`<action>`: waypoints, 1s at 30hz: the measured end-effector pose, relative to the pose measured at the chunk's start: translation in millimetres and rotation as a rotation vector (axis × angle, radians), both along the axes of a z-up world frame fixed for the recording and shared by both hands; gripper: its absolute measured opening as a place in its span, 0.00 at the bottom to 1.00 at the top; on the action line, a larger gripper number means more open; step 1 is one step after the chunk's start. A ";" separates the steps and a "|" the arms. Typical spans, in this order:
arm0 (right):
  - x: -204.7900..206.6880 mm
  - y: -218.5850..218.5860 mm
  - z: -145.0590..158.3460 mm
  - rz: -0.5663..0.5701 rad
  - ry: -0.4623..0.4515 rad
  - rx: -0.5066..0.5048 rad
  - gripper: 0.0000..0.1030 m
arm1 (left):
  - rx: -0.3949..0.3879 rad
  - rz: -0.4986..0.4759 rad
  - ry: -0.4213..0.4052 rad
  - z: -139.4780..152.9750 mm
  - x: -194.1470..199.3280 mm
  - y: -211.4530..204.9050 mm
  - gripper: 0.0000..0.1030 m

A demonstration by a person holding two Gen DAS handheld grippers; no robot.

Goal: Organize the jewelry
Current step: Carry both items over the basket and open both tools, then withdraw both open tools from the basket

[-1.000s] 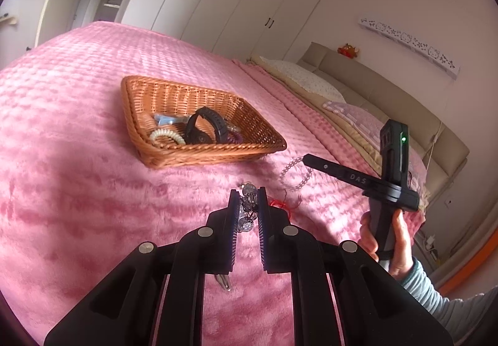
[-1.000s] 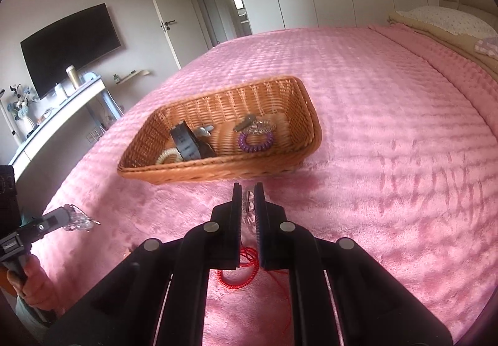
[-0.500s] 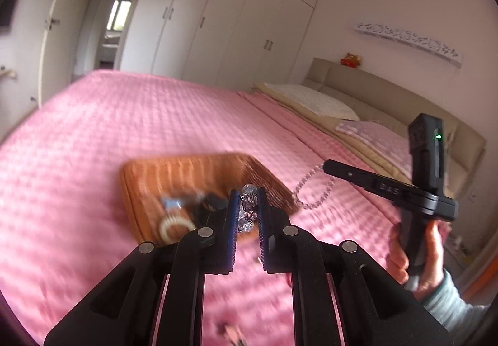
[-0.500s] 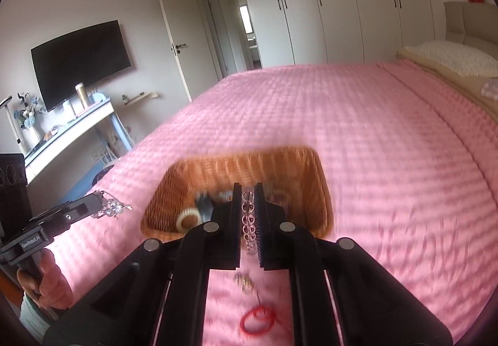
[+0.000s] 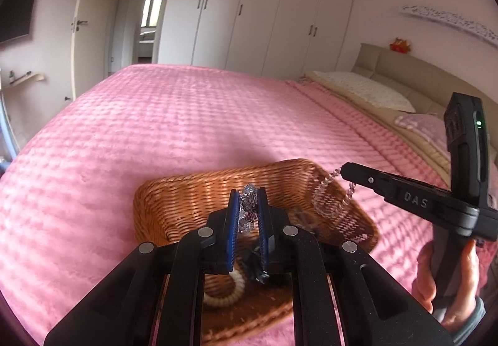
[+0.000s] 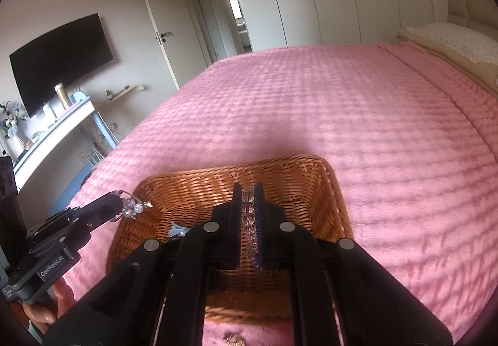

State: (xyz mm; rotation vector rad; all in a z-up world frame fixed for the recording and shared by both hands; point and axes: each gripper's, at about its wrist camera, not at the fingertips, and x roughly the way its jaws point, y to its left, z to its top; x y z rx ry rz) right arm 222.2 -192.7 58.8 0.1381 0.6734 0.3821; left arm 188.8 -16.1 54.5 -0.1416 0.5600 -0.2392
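Over a wicker basket [image 5: 199, 190] on a pink bed [image 5: 155, 128], the left gripper [image 5: 248, 199] pinches a crystal bracelet [image 5: 249, 206] and the right gripper [image 6: 248, 193] pinches a bead bracelet [image 6: 248, 209].

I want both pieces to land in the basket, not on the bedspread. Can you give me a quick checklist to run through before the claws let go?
1. Left claw shut on the crystal jewelry piece: ok.
2. Right claw shut on the beaded bracelet: ok.
3. Left claw over the wicker basket: ok.
4. Bracelet loop hanging over the basket's right end: ok, near the rim.
5. Free floor in the basket for both pieces: cannot tell, the claws hide most of it.
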 end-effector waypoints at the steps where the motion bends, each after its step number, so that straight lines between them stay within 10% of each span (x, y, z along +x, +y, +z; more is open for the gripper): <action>1: 4.5 3.0 -4.1 -0.002 0.008 -0.005 0.06 | 0.006 0.007 0.007 -4.8 7.0 -0.4 0.10; 15: 26.7 11.2 -42.6 -0.018 0.070 -0.010 0.06 | 0.045 0.031 0.065 -36.2 29.7 -5.6 0.10; 18: 25.2 6.7 -39.3 -0.019 0.077 0.005 0.07 | 0.041 0.039 0.047 -32.5 25.1 -5.0 0.29; 24: 4.6 -8.3 -18.2 -0.042 0.036 0.007 0.40 | 0.019 0.045 -0.018 -8.5 2.8 -2.2 0.42; 30: -39.3 -25.5 10.0 -0.036 -0.019 0.034 0.41 | -0.009 0.042 -0.075 21.1 -36.8 -1.5 0.42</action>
